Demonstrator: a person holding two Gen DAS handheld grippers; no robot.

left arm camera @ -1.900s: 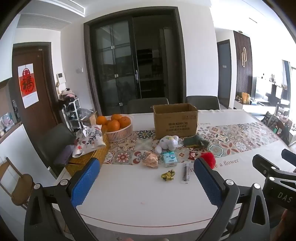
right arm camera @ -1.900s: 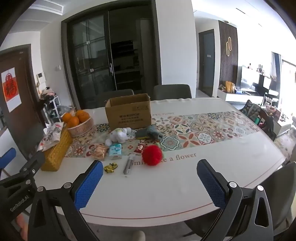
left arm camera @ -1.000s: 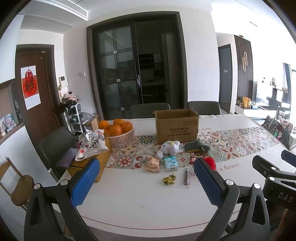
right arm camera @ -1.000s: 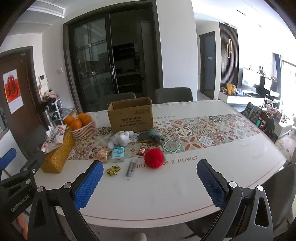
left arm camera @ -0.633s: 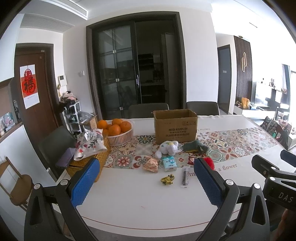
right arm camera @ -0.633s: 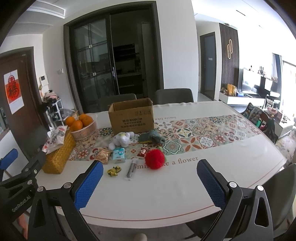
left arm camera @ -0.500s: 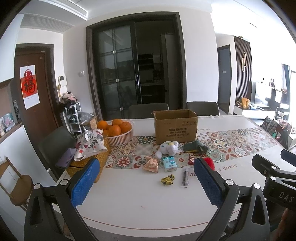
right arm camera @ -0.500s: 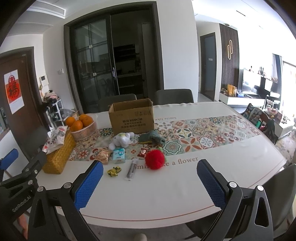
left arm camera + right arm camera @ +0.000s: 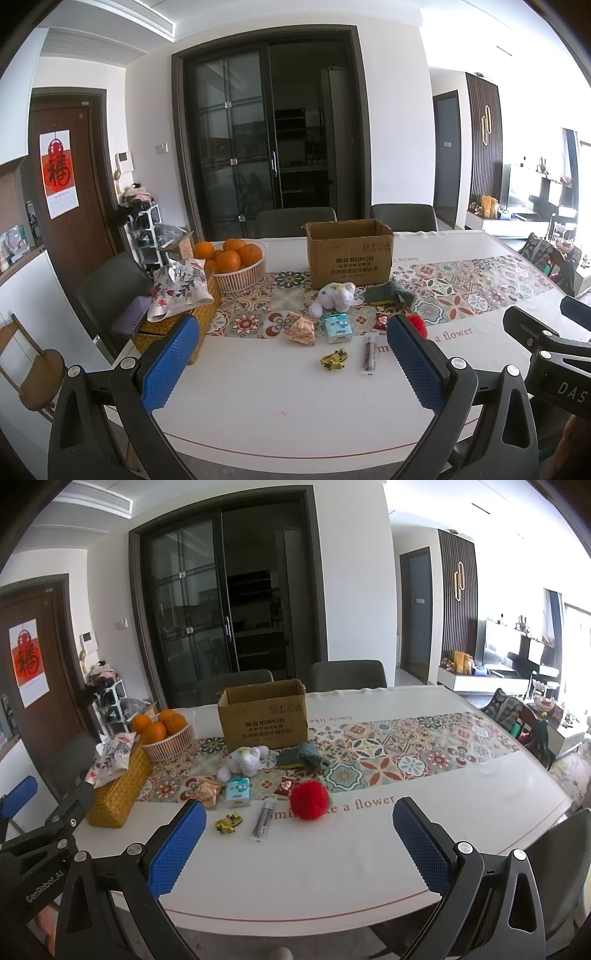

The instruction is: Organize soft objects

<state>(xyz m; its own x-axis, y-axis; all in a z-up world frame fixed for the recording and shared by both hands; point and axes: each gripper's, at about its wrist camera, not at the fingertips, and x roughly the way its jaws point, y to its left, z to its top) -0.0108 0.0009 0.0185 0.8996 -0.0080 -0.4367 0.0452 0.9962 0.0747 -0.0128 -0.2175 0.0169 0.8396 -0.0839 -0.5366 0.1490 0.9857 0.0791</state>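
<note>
Tongs left (image 9: 291, 363) and right (image 9: 299, 842), both spread apart, you are holding at the near surface (image 9: 332, 867) edge, facing the red pompom (image 9: 308, 799).

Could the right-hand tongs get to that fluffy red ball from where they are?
Probably yes. The right tongs are wide open and the red ball lies straight ahead of them on the table. Nothing stands between them, only bare tabletop; the pen lies just to the ball's left.
</note>
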